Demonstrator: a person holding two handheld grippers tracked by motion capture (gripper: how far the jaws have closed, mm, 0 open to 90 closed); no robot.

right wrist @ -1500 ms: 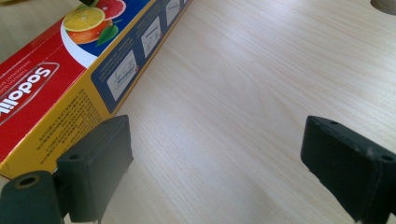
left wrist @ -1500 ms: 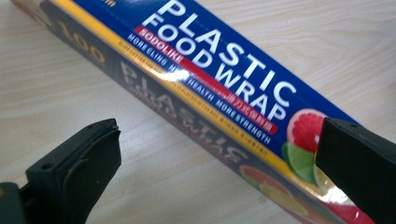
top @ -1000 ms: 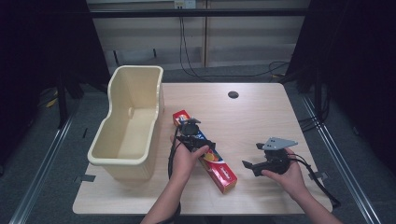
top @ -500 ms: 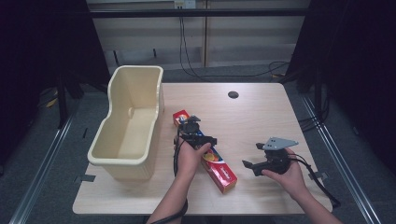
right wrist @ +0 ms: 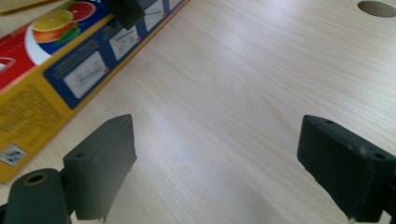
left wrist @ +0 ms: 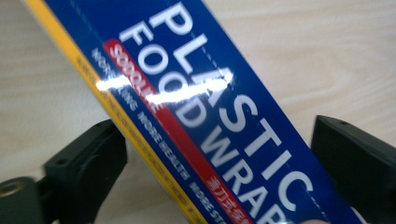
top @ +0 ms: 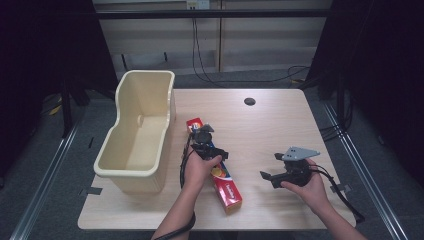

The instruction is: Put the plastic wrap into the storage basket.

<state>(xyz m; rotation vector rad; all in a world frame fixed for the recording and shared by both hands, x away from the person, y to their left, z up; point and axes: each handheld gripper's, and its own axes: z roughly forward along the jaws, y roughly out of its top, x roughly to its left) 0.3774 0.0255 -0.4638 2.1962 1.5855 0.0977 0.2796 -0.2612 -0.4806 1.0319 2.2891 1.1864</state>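
Left gripper (top: 206,145), fingers just closing around but not yet pressing the wrap box (top: 220,175) near the tabletop's (top: 280,125) front edge, should square up first; right gripper (top: 272,177) waits, released.

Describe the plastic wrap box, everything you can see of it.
The plastic wrap box is a long, narrow carton, glossy card by its look, lying flat on the table beside the bin. Its top is red with fruit pictures; one blue side reads "PLASTIC FOOD WRAP" in white, edged in yellow. It runs diagonally, its far end nearest the bin. The left gripper straddles it, jaws on either side and just closing; the right jaw clearly stands off the box. It looks closed and undamaged.
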